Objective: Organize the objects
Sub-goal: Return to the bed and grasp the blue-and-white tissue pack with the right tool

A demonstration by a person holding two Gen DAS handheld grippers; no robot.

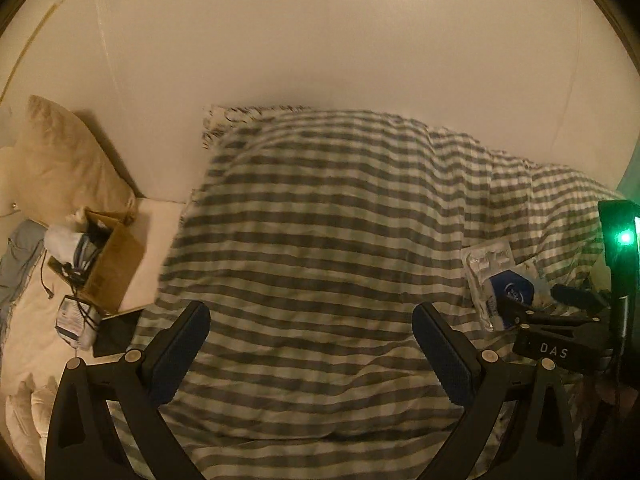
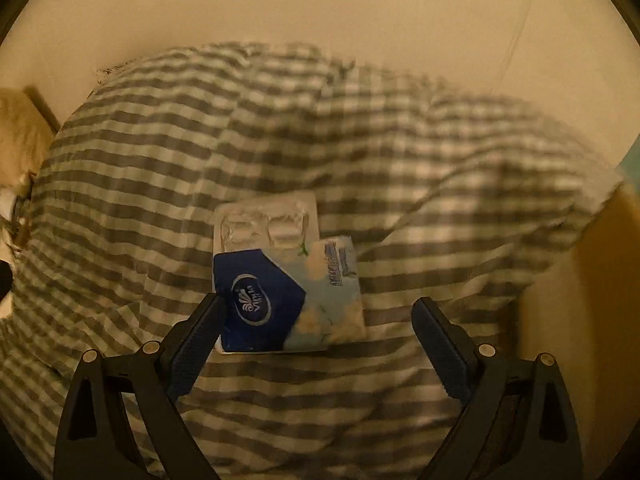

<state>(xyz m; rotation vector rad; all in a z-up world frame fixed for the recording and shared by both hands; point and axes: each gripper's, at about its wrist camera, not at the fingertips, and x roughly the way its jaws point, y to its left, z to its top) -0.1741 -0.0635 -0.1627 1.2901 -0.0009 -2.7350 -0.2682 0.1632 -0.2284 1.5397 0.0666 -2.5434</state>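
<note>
- Now the right gripper (image 2: 316,316) hovers low over a grey-and-white striped duvet (image 2: 160,152), its two fingers spread wide and holding nothing.
- Between those fingers, nearer the left one, lies a blue-and-white tissue pack (image 2: 280,304) with an oval logo on its dark blue part; the left fingertip (image 2: 208,312) sits just beside the pack's left edge, and whether it touches cannot be told.
- A clear plastic blister tray (image 2: 264,224) lies on the duvet under the far end of the tissue pack, which overlaps it.
- At the right edge of the right wrist view a pale tan surface (image 2: 580,280) rises beside the duvet; what it is cannot be told.
- The left gripper (image 1: 312,324) is also wide open and empty, above a bare stretch of the striped duvet (image 1: 320,208).
- From the left wrist view the same tissue pack (image 1: 516,288) and blister tray (image 1: 486,258) show toward the duvet's right edge, with the right gripper (image 1: 560,312), marked "DAS", just beside them and a green light (image 1: 624,238) glowing on its body.
- Past the duvet's left edge, on a white sheet (image 1: 156,216), stands an open cardboard box (image 1: 112,264) stuffed with cables and bags.
- A cream pillow (image 1: 64,160) leans against the wall behind the box.
- A dark flat item (image 1: 116,332) and a small packet (image 1: 74,320) lie just in front of the box.
</note>
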